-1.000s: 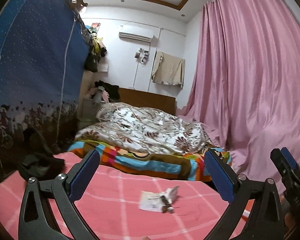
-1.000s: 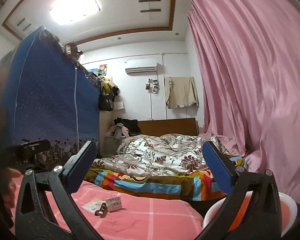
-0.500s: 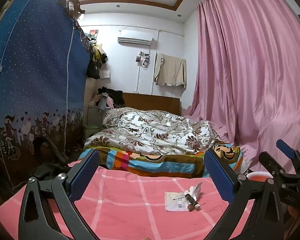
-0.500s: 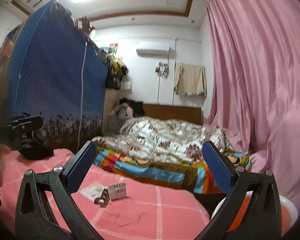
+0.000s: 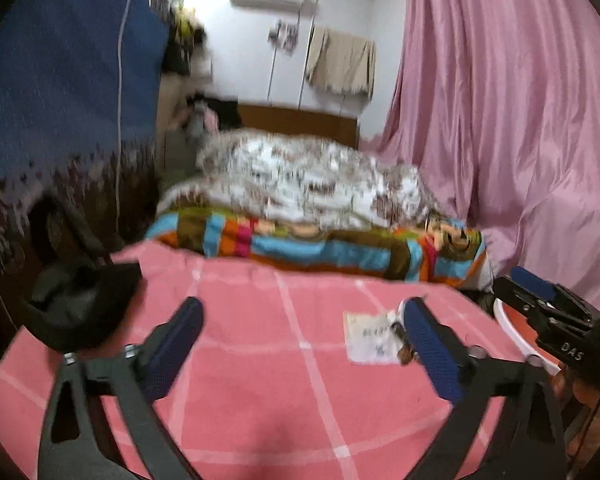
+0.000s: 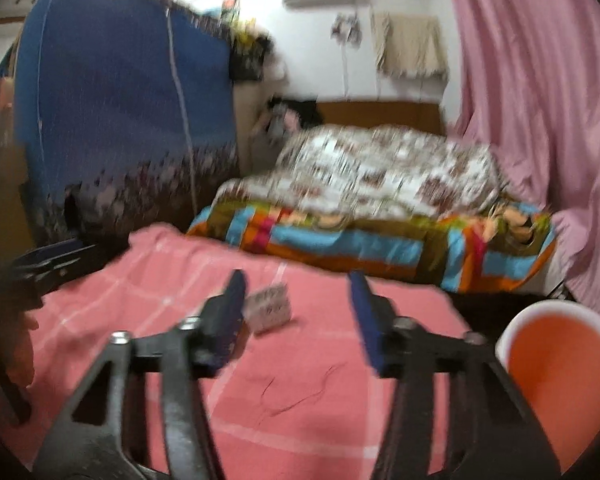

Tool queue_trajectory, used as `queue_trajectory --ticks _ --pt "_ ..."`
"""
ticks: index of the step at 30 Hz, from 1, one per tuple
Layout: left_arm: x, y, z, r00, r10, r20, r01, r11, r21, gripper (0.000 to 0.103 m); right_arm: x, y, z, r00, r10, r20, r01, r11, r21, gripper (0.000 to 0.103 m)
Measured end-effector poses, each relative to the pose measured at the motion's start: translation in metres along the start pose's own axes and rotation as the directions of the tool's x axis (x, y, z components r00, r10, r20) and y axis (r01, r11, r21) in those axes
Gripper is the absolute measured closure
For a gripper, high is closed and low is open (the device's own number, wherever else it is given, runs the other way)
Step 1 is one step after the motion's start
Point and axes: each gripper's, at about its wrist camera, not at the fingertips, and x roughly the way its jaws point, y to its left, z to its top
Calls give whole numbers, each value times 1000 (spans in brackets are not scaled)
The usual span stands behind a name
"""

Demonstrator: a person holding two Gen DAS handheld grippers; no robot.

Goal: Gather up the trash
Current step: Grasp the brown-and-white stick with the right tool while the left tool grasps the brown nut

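Pink checked bedsheet (image 5: pixel 284 380) carries a small white printed paper box (image 6: pixel 269 307). Left gripper (image 5: pixel 300 344) and right gripper (image 6: pixel 296 312) both hang spread wide, empty, beside an orange, white-rimmed bin (image 6: pixel 556 376).

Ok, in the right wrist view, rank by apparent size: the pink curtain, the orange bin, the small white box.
1. Curtain, by far the largest.
2. Bin, though it sits close to the camera and is cut by the frame edge, so it looks bigger than it may be.
3. Box, smallest.
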Motion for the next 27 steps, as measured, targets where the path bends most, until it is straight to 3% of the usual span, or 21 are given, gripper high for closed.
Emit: queue_trajectory --ticks 4,7,12,14,16,18,27 --pt "25 3 -7 992 -23 -125 19 999 -29 47 19 10 -5 994 54 -97 -57 998 -23 65" --pt "37 4 -9 984 -49 -172 41 998 -49 56 27 19 -8 985 95 -144 -101 994 -35 67" --pt "45 -1 -11 975 -78 -210 68 996 -51 66 44 34 -16 963 125 -240 -145 987 -67 70" --pt "47 -3 -11 971 -89 -221 81 996 -44 69 51 38 -20 956 118 -270 -144 986 -80 73" --pt "46 -6 -11 968 -104 -227 98 995 -35 69 53 39 -21 950 125 -288 -155 984 -83 86" --pt "46 -9 -11 966 -121 -230 118 993 -26 70 52 39 -22 946 131 -295 -161 984 -79 86" --pt "51 -24 -14 933 -226 -281 234 972 -5 71 23 26 -26 958 122 -258 -145 987 -69 86"
